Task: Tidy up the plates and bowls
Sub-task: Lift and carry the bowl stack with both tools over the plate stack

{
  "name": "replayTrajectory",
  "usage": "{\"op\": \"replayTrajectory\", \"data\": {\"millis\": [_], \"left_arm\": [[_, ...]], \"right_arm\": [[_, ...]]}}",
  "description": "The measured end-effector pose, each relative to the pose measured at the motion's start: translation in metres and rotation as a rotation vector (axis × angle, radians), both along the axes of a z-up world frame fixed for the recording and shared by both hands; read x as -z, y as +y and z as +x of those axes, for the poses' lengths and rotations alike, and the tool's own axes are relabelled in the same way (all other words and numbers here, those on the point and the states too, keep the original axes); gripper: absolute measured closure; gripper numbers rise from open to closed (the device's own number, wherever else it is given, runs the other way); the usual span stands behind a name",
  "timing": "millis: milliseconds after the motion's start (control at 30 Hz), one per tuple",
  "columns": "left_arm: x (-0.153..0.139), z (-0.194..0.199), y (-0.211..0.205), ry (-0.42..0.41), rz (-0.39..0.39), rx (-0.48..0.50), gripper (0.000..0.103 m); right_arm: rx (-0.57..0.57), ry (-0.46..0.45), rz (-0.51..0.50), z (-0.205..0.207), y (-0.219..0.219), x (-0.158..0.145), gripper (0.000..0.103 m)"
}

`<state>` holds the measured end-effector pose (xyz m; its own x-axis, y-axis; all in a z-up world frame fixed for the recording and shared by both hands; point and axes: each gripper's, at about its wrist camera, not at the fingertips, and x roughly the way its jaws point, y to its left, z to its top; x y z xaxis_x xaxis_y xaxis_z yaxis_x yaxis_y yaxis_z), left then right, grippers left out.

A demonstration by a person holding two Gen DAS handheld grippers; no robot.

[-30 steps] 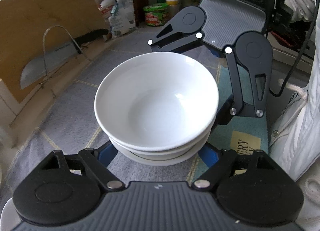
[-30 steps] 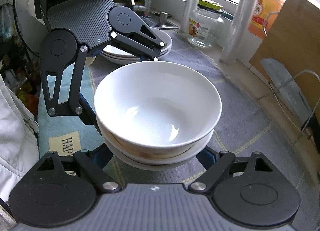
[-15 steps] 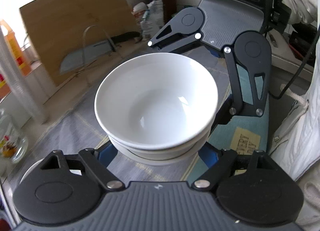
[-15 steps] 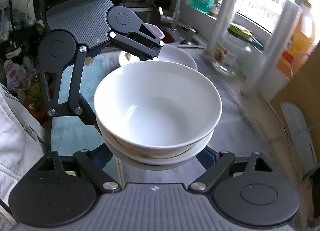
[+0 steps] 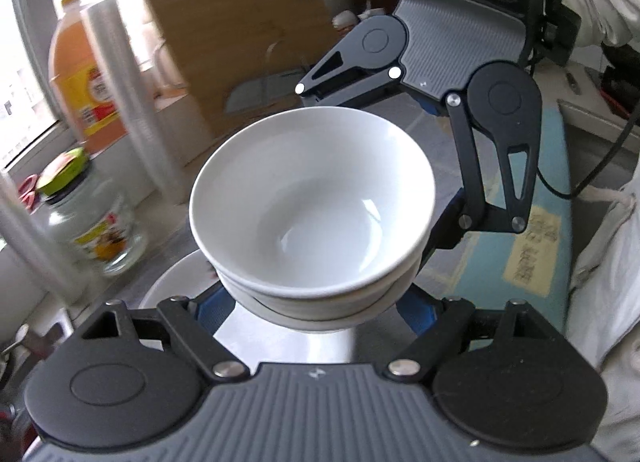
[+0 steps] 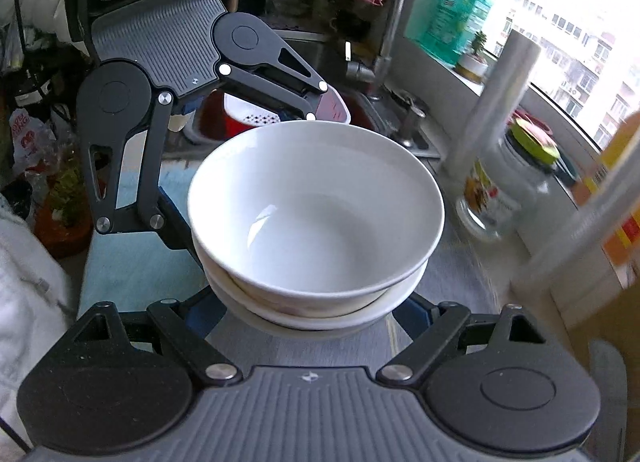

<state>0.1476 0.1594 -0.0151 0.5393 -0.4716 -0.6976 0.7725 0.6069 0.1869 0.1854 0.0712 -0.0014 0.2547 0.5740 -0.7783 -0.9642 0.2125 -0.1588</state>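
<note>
A stack of white bowls (image 5: pixel 312 214) is held in the air between my two grippers, which face each other. My left gripper (image 5: pixel 316 306) grips the stack from the near side in the left wrist view, its blue pads against the lower bowls. My right gripper (image 6: pixel 316 310) grips the opposite side; it also shows in the left wrist view (image 5: pixel 400 158) behind the stack. The stack shows in the right wrist view (image 6: pixel 316 218) too. A white plate (image 5: pixel 176 282) lies on the counter below and left of the stack.
A glass jar with a green lid (image 5: pixel 84 218), clear film rolls (image 5: pixel 124 102), an orange jug (image 5: pixel 80 78) and a wooden board (image 5: pixel 240 54) stand along the window. The sink with faucet (image 6: pixel 384 62) and a colander (image 6: pixel 256 114) lie beyond. A teal mat (image 5: pixel 532 230) covers the counter edge.
Both grippers have carried the bowl stack sideways along the counter toward the sink; the jar, film rolls and plate have come into view. The grip is unchanged.
</note>
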Motion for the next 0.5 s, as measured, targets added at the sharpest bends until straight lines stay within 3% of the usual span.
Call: {"op": "replayTrajectory", "data": {"millis": [500], "left_arm": [[0.025,0.035,0.045,0.017,0.038,-0.041,0.016]], "right_arm": [[0.002,0.035,-0.032,0.035,0.053,0.029,0.011]]}}
